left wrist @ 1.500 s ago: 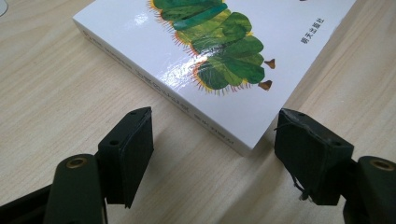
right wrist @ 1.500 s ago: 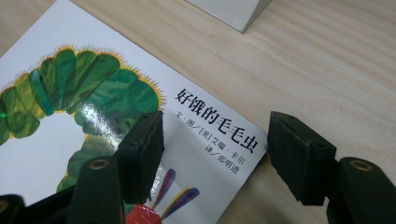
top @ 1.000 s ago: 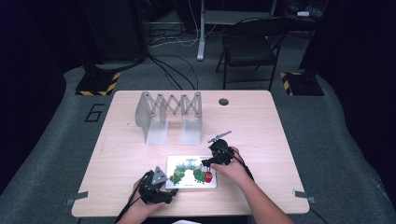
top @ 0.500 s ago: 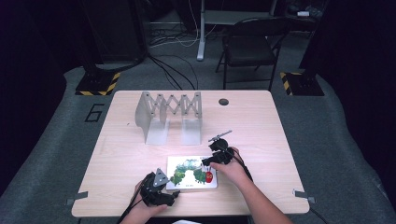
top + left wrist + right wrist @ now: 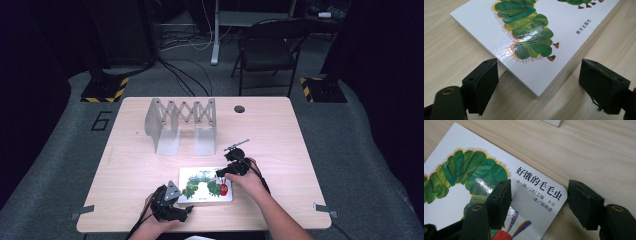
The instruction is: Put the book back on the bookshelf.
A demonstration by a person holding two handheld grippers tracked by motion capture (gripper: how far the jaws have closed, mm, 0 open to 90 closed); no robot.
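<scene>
Looking from the left, I have my left claw (image 5: 186, 212) at the near left corner of the picture book (image 5: 206, 184), which lies flat at the near middle of the counter (image 5: 280, 130). In the left gripper view its jaws stand spread wide, one on each side of the book's corner (image 5: 537, 93), holding nothing and, as far as I can tell, not touching the cover. To do this step well, I judge I should keep this claw low and level with the counter so one jaw can slip under the edge without shoving the book away.

Farther right, my right claw (image 5: 224, 172) sits over the far right corner of the book. In the right gripper view it is also wide open: one jaw hovers over or rests on the cover near the caterpillar picture (image 5: 469, 172), I cannot tell which, and the other stands off the book's edge over bare wood. It pinches nothing. I would steady the book here while the left side lifts.

Beyond, the grey folding rack (image 5: 180, 122) stands on the far side of the counter, well apart from the book.
</scene>
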